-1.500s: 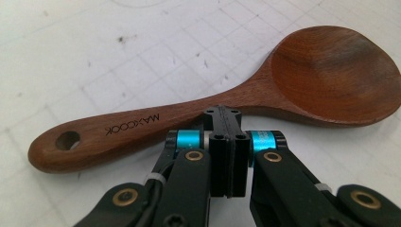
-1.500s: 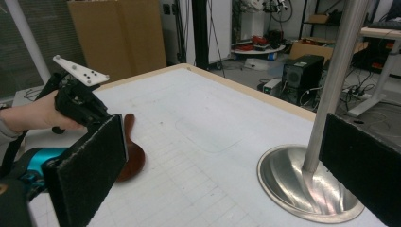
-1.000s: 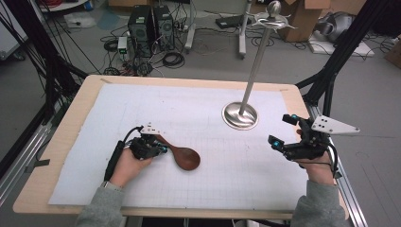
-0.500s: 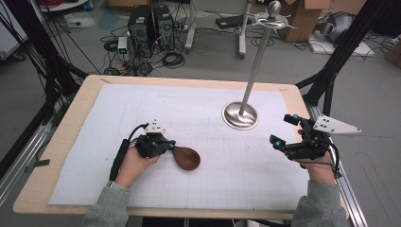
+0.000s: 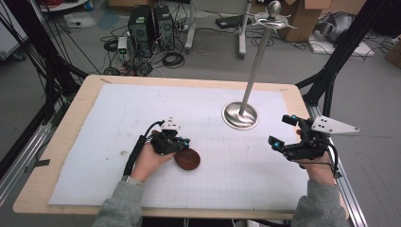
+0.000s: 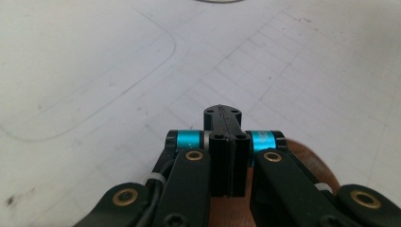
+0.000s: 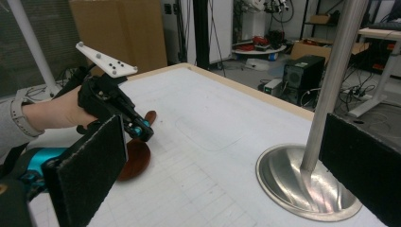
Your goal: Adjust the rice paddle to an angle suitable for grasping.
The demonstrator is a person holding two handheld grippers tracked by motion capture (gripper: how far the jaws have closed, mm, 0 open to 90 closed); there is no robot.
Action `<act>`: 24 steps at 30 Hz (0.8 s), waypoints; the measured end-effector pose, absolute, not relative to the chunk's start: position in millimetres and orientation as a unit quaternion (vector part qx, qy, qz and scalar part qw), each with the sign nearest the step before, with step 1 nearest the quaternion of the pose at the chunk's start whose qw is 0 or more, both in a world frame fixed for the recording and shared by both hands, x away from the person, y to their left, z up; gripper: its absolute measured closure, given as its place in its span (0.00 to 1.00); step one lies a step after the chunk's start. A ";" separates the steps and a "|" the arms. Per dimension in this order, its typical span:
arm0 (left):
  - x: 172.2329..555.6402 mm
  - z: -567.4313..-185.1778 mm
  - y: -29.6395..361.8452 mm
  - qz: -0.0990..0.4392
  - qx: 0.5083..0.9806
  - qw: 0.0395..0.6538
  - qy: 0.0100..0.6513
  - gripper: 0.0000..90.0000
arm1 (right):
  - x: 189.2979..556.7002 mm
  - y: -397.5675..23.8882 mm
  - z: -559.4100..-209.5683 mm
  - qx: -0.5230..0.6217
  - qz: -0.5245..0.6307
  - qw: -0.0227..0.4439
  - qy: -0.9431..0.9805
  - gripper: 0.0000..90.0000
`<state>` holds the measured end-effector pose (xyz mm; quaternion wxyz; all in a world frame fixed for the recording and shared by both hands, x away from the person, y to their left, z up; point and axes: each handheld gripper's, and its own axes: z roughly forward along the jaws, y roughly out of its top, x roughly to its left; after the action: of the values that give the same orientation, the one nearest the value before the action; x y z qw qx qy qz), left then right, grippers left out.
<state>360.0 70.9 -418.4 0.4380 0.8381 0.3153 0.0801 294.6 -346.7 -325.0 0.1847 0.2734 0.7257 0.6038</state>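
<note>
Already we have the wooden spoon low at frame centre, its handle clamped in our closed left tool and its bowl above the counter, while our right tool waits open and empty beside the stand, hanging undone.

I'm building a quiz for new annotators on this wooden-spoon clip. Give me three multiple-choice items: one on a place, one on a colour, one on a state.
1. Where does the metal stand's round base sit?
A. On the white mat
B. On the floor
C. On the bare wooden rim

2. What colour is the wooden spoon's bowl?
A. White
B. Dark brown
C. Blue

3. How do the right gripper's jaws stand?
A. Shut on the spoon
B. Shut on the pole
C. Open, holding nothing

Key: A, the base rests on the mat; B, the bowl shows reddish dark brown; C, its pads stand wide apart in the right gripper view.
</note>
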 end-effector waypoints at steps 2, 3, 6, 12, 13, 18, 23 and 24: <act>361.8 -417.1 63.1 0.081 0.840 0.438 0.310 1.00 | 294.5 -347.0 -325.0 0.273 0.604 0.184 0.726 0.00; 362.7 -417.1 58.8 0.085 0.845 0.432 0.305 1.00 | 294.1 -347.1 -324.9 0.275 0.605 0.183 0.725 0.00; 367.5 -418.7 49.3 0.080 0.850 0.424 0.303 1.00 | 294.1 -348.3 -324.8 0.273 0.607 0.184 0.724 0.00; 376.6 -425.9 36.1 0.068 0.856 0.410 0.307 1.00 | 293.7 -350.6 -324.8 0.273 0.609 0.186 0.721 0.00; 377.5 -428.3 35.2 0.068 0.860 0.401 0.308 0.99 | 293.3 -350.8 -324.8 0.274 0.609 0.184 0.721 0.00; 380.7 -435.5 32.9 0.061 0.866 0.384 0.313 1.00 | 293.2 -350.3 -324.9 0.275 0.608 0.182 0.723 0.00; 379.2 -435.6 31.3 0.060 0.868 0.383 0.311 1.00 | 293.8 -348.9 -325.4 0.274 0.607 0.181 0.724 0.00; 378.6 -435.4 31.0 0.059 0.868 0.381 0.312 1.00 | 293.8 -348.9 -325.4 0.274 0.607 0.181 0.724 0.00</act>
<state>378.6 31.0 -435.4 0.3809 0.8682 0.3123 0.0591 293.8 -348.9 -325.4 0.1812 0.2740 0.7240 0.6066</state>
